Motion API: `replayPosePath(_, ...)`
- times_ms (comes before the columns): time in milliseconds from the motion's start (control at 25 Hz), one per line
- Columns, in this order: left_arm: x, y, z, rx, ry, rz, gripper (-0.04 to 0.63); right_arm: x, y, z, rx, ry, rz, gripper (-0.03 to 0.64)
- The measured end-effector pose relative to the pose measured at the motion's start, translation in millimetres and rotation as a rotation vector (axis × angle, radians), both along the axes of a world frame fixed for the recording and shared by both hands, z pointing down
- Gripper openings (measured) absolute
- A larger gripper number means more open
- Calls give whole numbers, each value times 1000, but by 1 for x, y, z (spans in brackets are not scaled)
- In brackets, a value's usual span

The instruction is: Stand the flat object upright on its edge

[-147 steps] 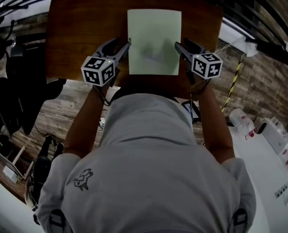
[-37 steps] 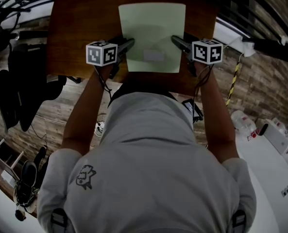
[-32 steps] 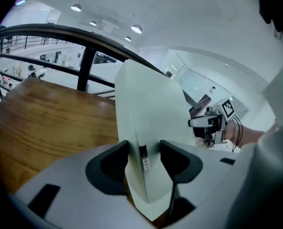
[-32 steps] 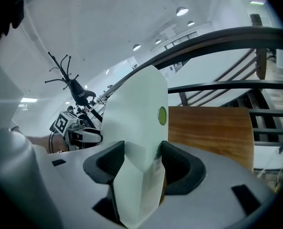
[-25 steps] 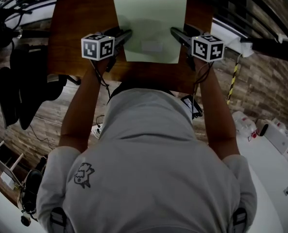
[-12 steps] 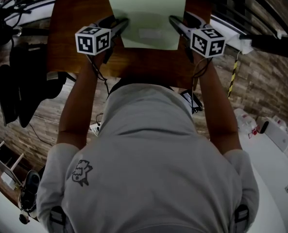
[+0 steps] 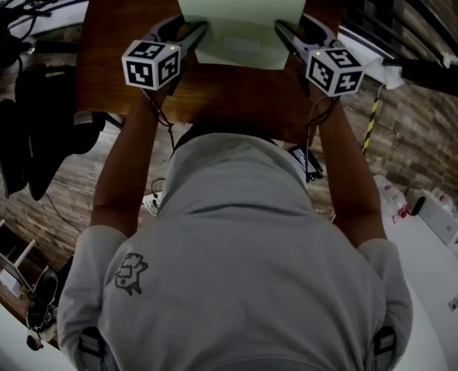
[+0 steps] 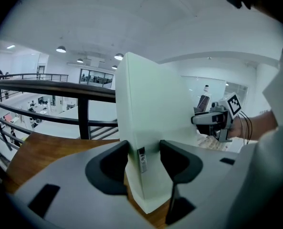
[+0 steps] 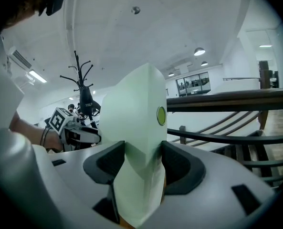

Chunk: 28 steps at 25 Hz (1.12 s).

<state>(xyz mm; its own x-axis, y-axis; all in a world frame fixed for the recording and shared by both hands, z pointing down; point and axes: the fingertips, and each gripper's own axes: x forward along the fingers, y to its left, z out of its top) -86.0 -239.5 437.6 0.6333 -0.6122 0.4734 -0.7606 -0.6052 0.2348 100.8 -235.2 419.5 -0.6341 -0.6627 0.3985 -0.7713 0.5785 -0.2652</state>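
Flat object [image 7: 240, 6]: a pale green panel with some thickness, held between the two tools in front of the person. In the head view its upper part runs off the top of the frame. Its lower edge lies between the tool tips, and a pale rectangular label [image 7: 242, 46] sits just above that edge. In both tool views the panel rises steeply, near upright.

Left tool [image 7: 194, 33]: clamped on the left side edge of the panel, low down. In the left gripper view the dark pads [image 8: 113, 162] press on both faces, and a small silver tag [image 8: 141, 160] on the edge sits between them. The panel's lower corner hangs just below the pads. Contact with the surface cannot be told.

Right tool [image 7: 283, 31]: clamped on the opposite side edge at about the same height. In the right gripper view its pads press both faces of the panel. A round yellow-green sticker [image 9: 161, 116] sits on the edge just above the jaws.

The tools face each other across the panel, and each shows in the other's view beyond it. A marker cube [image 7: 151, 64] rides behind the left tool and a second cube [image 7: 335, 69] behind the right.

Surface [image 7: 236, 99]: brown wood, under both tools and the panel.

Person in a grey shirt [image 7: 236, 261], both forearms stretched toward the tools. A dark railing [image 8: 46, 87] stands beyond the far edge of the surface.
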Motion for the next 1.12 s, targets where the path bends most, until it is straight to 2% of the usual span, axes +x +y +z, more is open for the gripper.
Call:
replayPosePath(480,5,-23,-11,109,-45,8,209,5,-16,1,63,-11,27,239)
replayPosePath(720,6,-30,-21,184,-24,5,209,8,-20,-7,136,-47,63,239)
replayPosePath(960,7,-33,-29,262,-5,-7,209,9,-19,-18,239,-28,76,239)
replayPosePath(1120,8,-36,-31,287,-4,-10,209,8,-22,-21,273,-16,80,239)
